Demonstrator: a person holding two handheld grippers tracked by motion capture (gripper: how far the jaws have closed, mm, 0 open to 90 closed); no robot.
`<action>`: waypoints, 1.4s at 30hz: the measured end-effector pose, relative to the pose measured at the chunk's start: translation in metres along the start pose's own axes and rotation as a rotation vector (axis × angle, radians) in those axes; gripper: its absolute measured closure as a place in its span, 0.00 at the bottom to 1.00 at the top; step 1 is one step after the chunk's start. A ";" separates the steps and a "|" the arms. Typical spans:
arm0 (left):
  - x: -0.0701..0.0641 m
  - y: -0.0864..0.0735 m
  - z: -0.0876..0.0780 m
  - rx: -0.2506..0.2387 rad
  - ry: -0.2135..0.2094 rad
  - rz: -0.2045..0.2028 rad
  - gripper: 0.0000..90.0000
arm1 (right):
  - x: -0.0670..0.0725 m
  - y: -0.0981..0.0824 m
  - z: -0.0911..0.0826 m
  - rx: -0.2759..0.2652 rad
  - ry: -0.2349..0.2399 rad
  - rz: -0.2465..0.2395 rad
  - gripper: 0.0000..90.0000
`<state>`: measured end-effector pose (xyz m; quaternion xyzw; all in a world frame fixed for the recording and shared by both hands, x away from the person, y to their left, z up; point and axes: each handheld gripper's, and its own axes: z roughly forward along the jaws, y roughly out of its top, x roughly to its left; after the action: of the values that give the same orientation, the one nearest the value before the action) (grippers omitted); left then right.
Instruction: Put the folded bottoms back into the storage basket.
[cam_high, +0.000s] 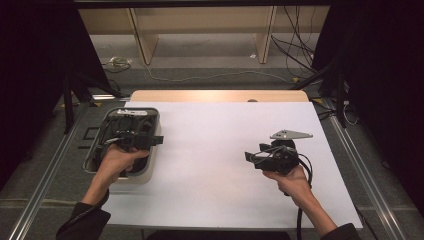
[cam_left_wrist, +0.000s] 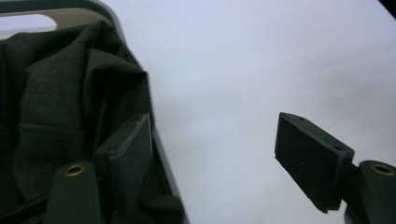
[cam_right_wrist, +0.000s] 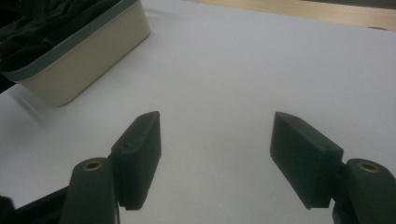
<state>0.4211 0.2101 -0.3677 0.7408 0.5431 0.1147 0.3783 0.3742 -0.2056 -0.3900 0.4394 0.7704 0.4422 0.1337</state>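
The dark cloth (cam_left_wrist: 60, 107), soft and limp, fills the bin (cam_high: 150, 172) at left; I'd pinch a raised fold. Both grippers' fingers, left (cam_left_wrist: 219, 163) and right (cam_right_wrist: 217, 161), stand open, empty.

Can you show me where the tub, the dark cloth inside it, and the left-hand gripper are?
tub (cam_right_wrist: 88, 58), right gripper view, on its cream side wall.
dark cloth (cam_left_wrist: 60, 107), left gripper view, on its folded middle.
left gripper (cam_high: 134, 140), high view, between its fingertips.

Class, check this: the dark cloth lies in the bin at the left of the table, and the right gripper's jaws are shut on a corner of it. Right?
Not quite. The right gripper is open over bare white table, as the right gripper view shows. The dark cloth does lie in the bin.
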 end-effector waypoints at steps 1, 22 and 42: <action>-0.002 0.000 0.000 0.000 -0.009 0.008 0.28 | 0.000 0.000 0.000 -0.003 0.002 -0.001 0.38; -0.037 -0.016 0.017 -0.063 -0.083 0.048 0.17 | 0.002 -0.002 -0.004 -0.079 0.001 0.010 0.22; -0.072 -0.038 0.028 -0.075 -0.201 0.089 0.17 | 0.018 -0.009 -0.009 -0.126 0.054 -0.034 0.21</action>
<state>0.3821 0.1385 -0.3953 0.7573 0.4643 0.0769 0.4528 0.3536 -0.1987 -0.3888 0.4047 0.7517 0.4993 0.1479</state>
